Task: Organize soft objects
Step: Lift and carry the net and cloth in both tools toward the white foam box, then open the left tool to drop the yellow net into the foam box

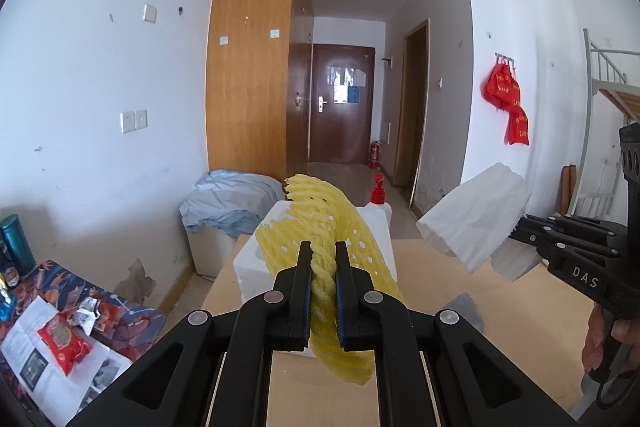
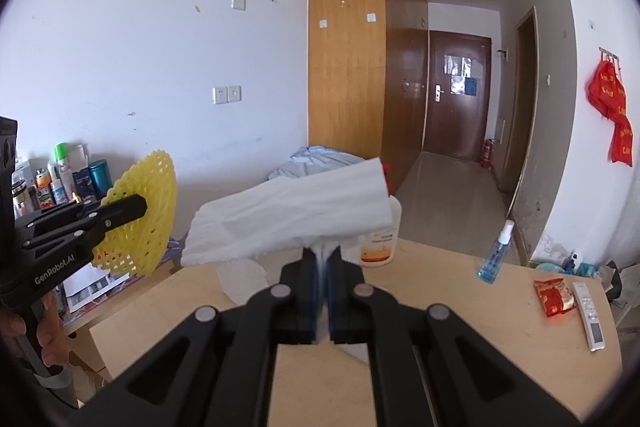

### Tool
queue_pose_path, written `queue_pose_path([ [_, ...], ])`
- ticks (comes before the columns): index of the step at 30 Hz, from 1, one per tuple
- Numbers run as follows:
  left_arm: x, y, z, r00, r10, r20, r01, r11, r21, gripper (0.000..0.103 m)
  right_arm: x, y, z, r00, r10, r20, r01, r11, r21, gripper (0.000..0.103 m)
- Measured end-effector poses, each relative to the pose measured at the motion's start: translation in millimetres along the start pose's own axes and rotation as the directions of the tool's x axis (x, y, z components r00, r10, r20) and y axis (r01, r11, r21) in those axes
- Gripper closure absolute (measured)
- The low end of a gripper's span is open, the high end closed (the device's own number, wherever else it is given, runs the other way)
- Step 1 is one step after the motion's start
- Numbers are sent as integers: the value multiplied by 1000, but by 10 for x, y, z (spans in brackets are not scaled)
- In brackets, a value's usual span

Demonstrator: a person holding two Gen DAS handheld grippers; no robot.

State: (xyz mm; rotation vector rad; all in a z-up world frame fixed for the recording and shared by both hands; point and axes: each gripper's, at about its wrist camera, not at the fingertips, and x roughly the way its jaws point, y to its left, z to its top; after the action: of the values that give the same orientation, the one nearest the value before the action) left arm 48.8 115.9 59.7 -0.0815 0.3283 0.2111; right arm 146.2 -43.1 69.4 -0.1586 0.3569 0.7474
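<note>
Two soft things are held up above the table [image 2: 500,311], one in each gripper. The left gripper [image 1: 323,259] pinches a yellow net [image 1: 320,227], a foam mesh sleeve with diamond holes; its fingers [image 1: 304,279] squeeze the middle into a tight ridge, so the mesh fans out beyond the tips and droops below them. From the right wrist view the net spreads like a disc past the left gripper's tips.

The right gripper [image 2: 322,257] has its fingers [image 2: 306,267] pressed nearly together on the lower edge of a white sheet [image 2: 288,219], thin, crumpled foam or paper that stretches sideways above the tips, longer to the left than to the right.

Beyond the left fingers, partly behind the net, sits a white foam box [image 1: 256,259]; what is in it cannot be told. Just past the right fingertips stands a white bottle [image 2: 380,243] with a red cap, mostly hidden by the sheet. Right of those fingers lie a blue spray bottle [image 2: 496,255], a red snack packet [image 2: 554,297] and a remote [image 2: 588,315].
</note>
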Motion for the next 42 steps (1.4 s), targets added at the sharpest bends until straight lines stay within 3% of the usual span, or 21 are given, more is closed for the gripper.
queue_pose_path([
  [18,689,128,254,999,-18,-47,17,999,-28,93,520,-60,289,1000,2,-30,-3,999,-39,98],
  [42,1509,111,303,991,-20,-131,19,1000,-10,93,1078,-292,294,997,-4,-79,1,999,-35,97],
])
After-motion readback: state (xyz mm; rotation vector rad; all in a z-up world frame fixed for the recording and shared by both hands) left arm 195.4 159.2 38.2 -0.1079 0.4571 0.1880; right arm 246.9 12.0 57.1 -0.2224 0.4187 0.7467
